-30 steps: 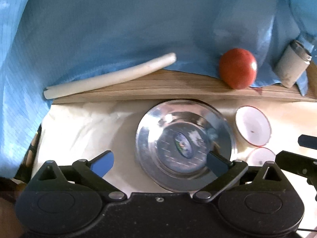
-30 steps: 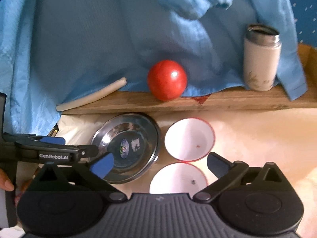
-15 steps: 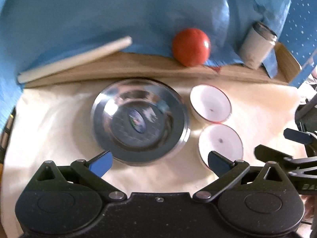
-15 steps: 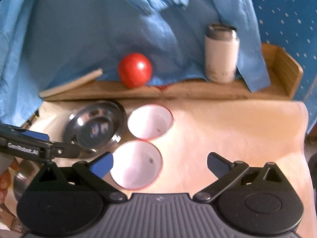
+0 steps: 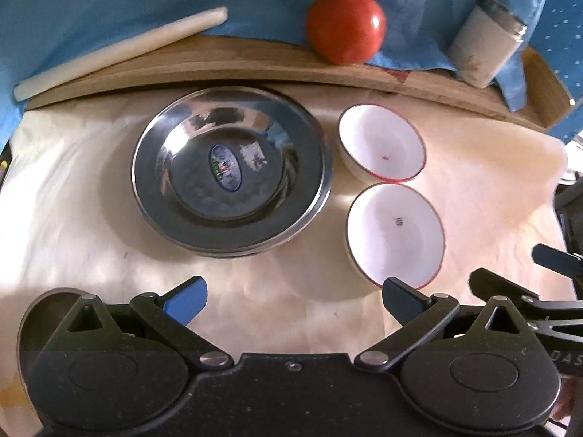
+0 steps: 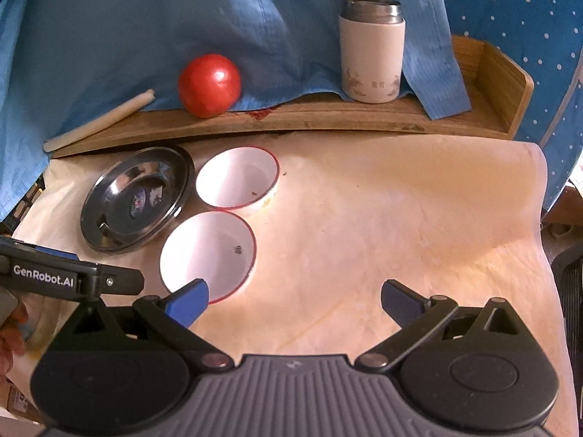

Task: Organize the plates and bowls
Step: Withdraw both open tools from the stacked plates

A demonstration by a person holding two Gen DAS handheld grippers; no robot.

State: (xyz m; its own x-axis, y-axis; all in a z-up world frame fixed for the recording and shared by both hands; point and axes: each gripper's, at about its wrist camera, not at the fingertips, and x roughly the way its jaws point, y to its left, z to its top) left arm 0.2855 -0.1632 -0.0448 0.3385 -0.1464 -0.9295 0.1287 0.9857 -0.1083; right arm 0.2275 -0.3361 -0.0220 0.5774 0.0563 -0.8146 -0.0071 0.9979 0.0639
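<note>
A steel plate (image 5: 233, 171) lies on the cream cloth, also in the right wrist view (image 6: 136, 200). Two white bowls with red rims stand right of it: a far one (image 5: 382, 149) (image 6: 237, 182) and a near one (image 5: 395, 233) (image 6: 207, 255). My left gripper (image 5: 293, 302) is open and empty, held back above the cloth in front of the plate. My right gripper (image 6: 295, 300) is open and empty, its left finger over the near bowl's rim. Part of the right gripper (image 5: 528, 291) shows in the left view.
A wooden shelf (image 6: 291, 120) runs along the back with a red ball (image 6: 209, 85), a white tumbler (image 6: 371, 51), a white rod (image 6: 98, 123) and blue cloth (image 6: 145, 18) draped behind. The cream cloth (image 6: 400, 218) extends to the right.
Both grippers have pulled back and up from the plate and bowls, so more of the table shows. Both stay open and empty. The dishes have not moved.
</note>
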